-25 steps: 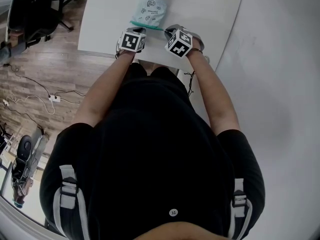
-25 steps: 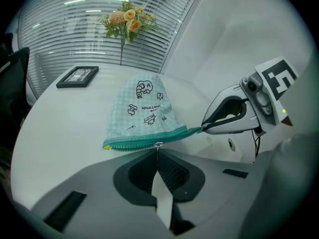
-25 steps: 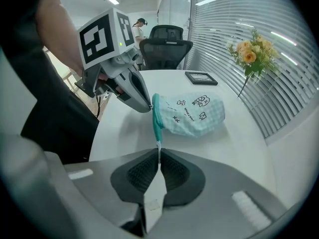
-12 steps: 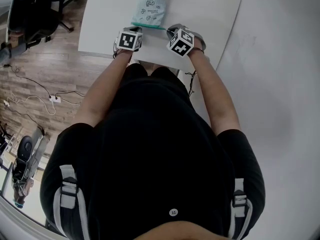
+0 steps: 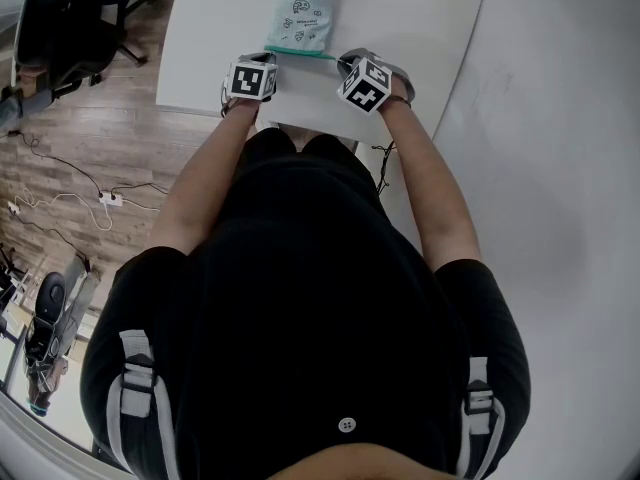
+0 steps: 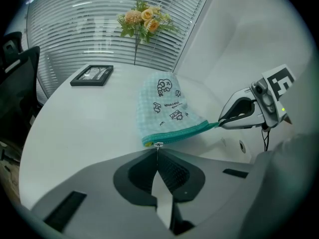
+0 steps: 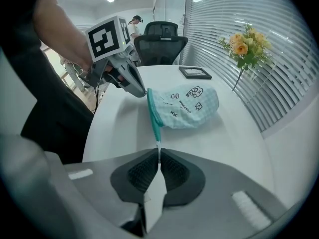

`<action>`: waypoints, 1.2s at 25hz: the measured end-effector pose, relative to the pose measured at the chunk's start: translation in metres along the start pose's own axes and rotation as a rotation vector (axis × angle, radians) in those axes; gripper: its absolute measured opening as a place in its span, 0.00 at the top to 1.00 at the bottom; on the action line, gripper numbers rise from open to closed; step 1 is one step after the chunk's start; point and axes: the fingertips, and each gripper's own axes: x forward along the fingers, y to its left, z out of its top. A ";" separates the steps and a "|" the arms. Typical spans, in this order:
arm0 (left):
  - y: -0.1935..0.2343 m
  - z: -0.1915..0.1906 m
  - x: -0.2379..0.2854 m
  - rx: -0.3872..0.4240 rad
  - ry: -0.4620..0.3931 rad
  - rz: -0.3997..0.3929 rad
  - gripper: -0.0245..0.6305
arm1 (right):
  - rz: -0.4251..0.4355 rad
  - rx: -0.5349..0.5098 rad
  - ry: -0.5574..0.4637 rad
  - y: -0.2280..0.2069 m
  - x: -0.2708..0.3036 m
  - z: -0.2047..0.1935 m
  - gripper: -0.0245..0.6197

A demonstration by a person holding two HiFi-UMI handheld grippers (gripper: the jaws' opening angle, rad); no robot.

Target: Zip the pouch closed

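A pale blue checked pouch (image 5: 300,20) with cartoon prints lies on the white table (image 5: 420,18). Its teal zip edge (image 6: 182,133) faces me. My left gripper (image 6: 158,151) is shut on the small metal zip pull (image 6: 158,145) at the pouch's left corner. My right gripper (image 7: 158,152) is shut on the tab at the zip's other end (image 7: 157,141). The teal edge (image 7: 153,114) is stretched straight between the two grippers and looks joined along its length. In the head view the left gripper (image 5: 268,60) and right gripper (image 5: 343,64) sit at the pouch's near corners.
A dark picture frame (image 6: 92,75) lies at the table's far left. A bunch of flowers (image 6: 144,20) stands before window blinds behind the pouch. An office chair (image 7: 159,45) stands off the table's left end. Cables (image 5: 70,198) lie on the wooden floor.
My left gripper has slid to the left along the zip edge with the pull in it. The right gripper and the pouch have stayed put.
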 end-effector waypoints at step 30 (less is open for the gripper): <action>0.001 -0.011 0.013 0.033 0.048 -0.005 0.94 | -0.010 0.025 0.015 0.001 0.023 -0.018 0.87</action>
